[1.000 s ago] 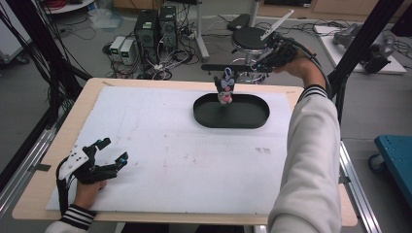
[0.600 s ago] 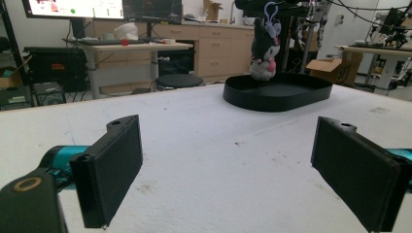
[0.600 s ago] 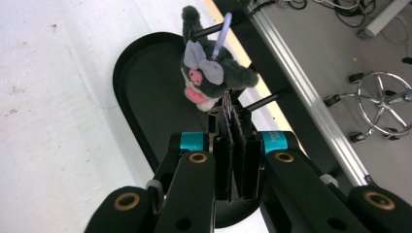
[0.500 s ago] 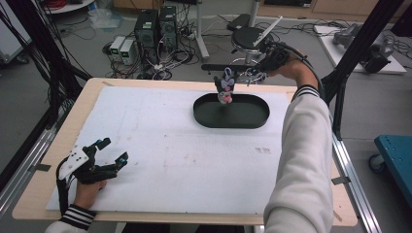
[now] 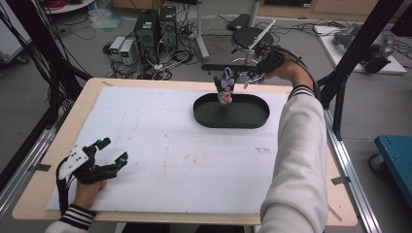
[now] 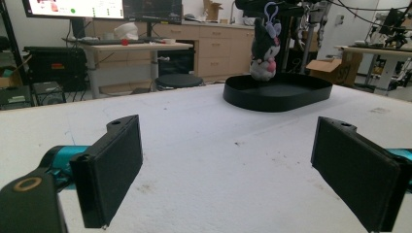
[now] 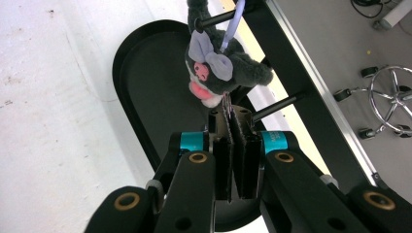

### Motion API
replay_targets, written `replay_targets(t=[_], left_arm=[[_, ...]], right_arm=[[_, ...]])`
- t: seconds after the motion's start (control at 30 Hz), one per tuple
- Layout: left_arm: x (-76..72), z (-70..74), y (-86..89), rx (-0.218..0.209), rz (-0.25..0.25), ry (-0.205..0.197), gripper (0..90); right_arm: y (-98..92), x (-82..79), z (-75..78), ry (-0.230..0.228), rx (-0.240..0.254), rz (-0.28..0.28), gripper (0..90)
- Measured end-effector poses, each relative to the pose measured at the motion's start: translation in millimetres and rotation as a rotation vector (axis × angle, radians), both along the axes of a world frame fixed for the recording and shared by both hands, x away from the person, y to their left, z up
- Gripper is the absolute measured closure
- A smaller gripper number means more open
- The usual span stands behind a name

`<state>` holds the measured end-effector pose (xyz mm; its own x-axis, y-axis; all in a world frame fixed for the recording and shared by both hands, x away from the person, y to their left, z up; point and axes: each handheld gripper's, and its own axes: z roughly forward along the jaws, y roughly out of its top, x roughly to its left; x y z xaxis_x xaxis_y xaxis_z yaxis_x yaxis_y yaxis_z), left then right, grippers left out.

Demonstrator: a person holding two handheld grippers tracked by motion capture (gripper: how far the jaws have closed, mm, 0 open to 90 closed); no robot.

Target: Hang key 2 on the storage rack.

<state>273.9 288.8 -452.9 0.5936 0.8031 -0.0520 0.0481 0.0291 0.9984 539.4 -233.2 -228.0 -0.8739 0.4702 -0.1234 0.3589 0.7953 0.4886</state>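
Observation:
A small dark plush toy (image 5: pixel 225 87) with a pink face hangs by a purple loop from a black rod (image 5: pixel 209 67) over the black oval tray (image 5: pixel 204 116) at the table's far side. My right gripper (image 5: pixel 241 79) reaches in from the right. In the right gripper view its jaws (image 7: pixel 233 114) are shut, with a thin bit of the toy's (image 7: pixel 218 73) underside pinched at their tips above the tray (image 7: pixel 131 87). My left gripper (image 5: pixel 114 149) rests open at the near left of the table. Between its wide jaws (image 6: pixel 228 165) there is nothing, and the toy (image 6: pixel 264 53) and tray (image 6: pixel 252 104) stand far ahead.
A white sheet (image 5: pixel 160 145) covers the wooden table. Behind the far edge are computer towers (image 5: pixel 155 24) with cables and a round stool (image 5: pixel 248 36). Black frame posts (image 5: pixel 359 48) rise at both sides, and a blue cart (image 5: pixel 396 150) stands at the right.
My right hand has sunk a little toward the tray, still shut at the hanging toy. The left gripper has not moved.

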Motion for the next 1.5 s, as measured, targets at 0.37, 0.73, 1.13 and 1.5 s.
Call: replay_targets(t=[0.37, 0.73, 1.13, 1.5], left_arm=[[0.2, -0.1, 0.2, -0.002, 0.000, 0.000, 11.8], [0.2, 0.0, 0.1, -0.001, 0.001, 0.000, 11.8], [0.2, -0.1, 0.2, -0.004, 0.002, 0.002, 11.8], [0.2, 0.0, 0.2, -0.003, 0.001, 0.004, 11.8]], right_arm=[[-1.0, 3.3, -3.4, 0.000, -0.008, -0.010, 88.3], [-3.7, 4.7, -3.2, -0.010, -0.011, -0.022, 88.3], [-2.3, 6.4, -5.6, -0.011, -0.026, -0.023, 88.3], [-5.1, 9.7, -7.3, -0.023, -0.030, -0.041, 88.3]])
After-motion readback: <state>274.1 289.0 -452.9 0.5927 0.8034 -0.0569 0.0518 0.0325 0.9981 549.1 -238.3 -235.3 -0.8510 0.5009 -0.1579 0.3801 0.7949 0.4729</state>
